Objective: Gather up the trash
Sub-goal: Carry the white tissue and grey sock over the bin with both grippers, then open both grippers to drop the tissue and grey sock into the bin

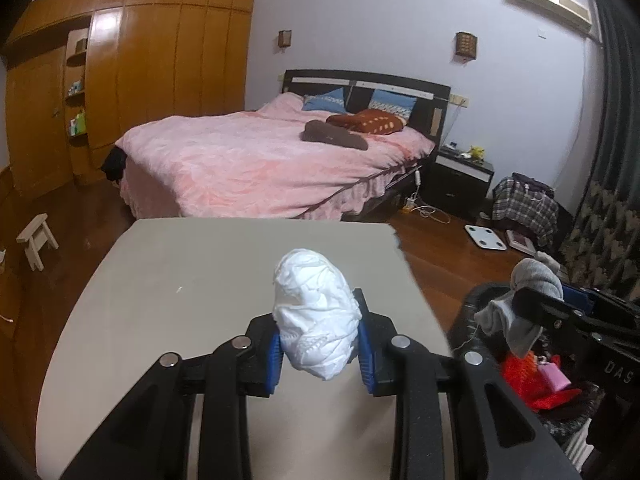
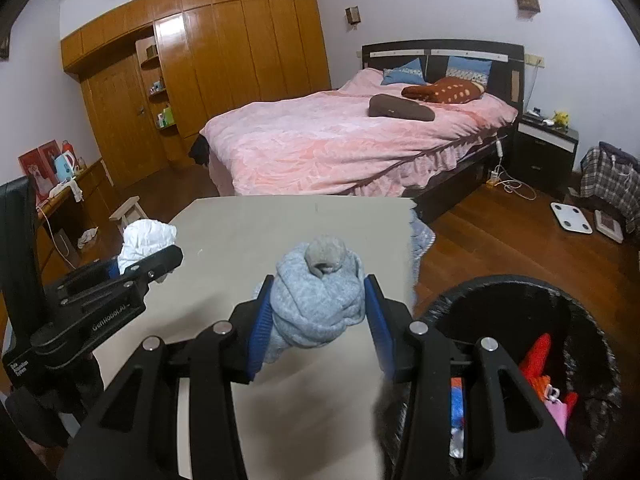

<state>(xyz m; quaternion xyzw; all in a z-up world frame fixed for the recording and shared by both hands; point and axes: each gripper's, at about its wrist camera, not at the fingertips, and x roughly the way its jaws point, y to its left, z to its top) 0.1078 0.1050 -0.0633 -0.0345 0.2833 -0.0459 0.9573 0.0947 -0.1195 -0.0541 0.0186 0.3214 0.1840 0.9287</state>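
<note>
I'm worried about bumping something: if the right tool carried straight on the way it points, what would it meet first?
Probably the beige tabletop: the right tool, shut on a rolled grey sock, tilts down toward it. The trash bin sits off to the side. Depth is unclear.

Both fisheye views are dim and soft, lit evenly from indoors. A bright glare patch sits on the glossy orange-brown wooden wardrobe doors (image 1: 108, 24) at upper left. Straight lines bow towards the black, vignetted corners. Faint shadows fall on the pale beige desk (image 2: 248, 240).
</note>
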